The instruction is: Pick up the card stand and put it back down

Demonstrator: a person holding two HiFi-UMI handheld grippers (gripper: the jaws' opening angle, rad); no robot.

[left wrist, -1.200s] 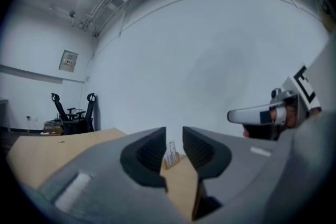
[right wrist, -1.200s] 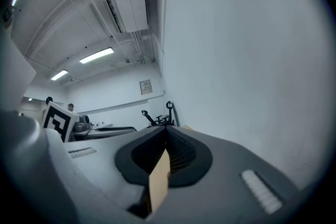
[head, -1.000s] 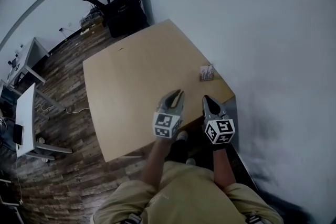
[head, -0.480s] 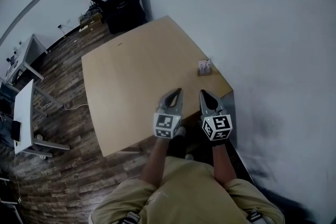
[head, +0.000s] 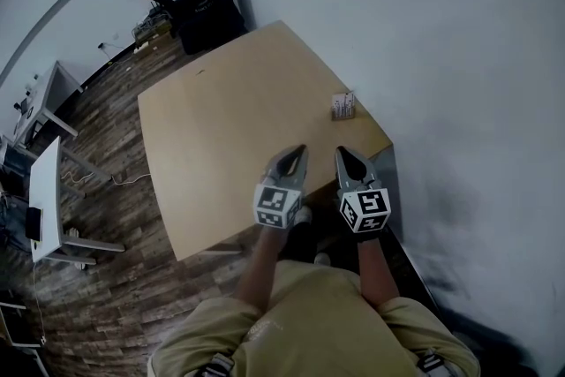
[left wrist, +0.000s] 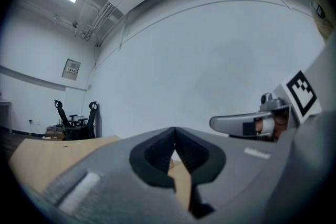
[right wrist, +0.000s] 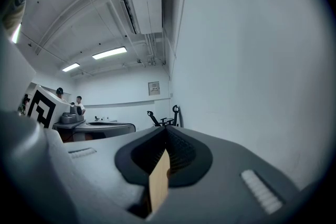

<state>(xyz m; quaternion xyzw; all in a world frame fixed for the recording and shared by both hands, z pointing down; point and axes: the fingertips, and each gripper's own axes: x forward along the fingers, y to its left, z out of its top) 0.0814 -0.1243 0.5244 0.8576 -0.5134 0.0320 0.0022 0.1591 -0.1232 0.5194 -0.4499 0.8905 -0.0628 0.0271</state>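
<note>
The card stand (head: 343,106) is a small wooden block with white cards upright in it. It sits on the tan table (head: 229,128) near the right edge, close to the white wall. My left gripper (head: 300,153) hovers over the table's near right part, short of the stand and to its left, with its jaws shut and empty (left wrist: 175,132). My right gripper (head: 342,154) is beside it, almost straight before the stand, also shut on nothing (right wrist: 166,132). Only a sliver of tabletop shows through each pair of jaws; the stand is hidden in both gripper views.
Black office chairs and gear (head: 205,6) stand beyond the table's far corner. A white desk (head: 46,194) is on the wooden floor at the left. The white wall (head: 459,57) runs close along the table's right edge. People stand far off (right wrist: 79,99).
The left gripper's jaws were slightly parted a second ago and are now closed. Both grippers stay near the same spot short of the stand, which has not moved.
</note>
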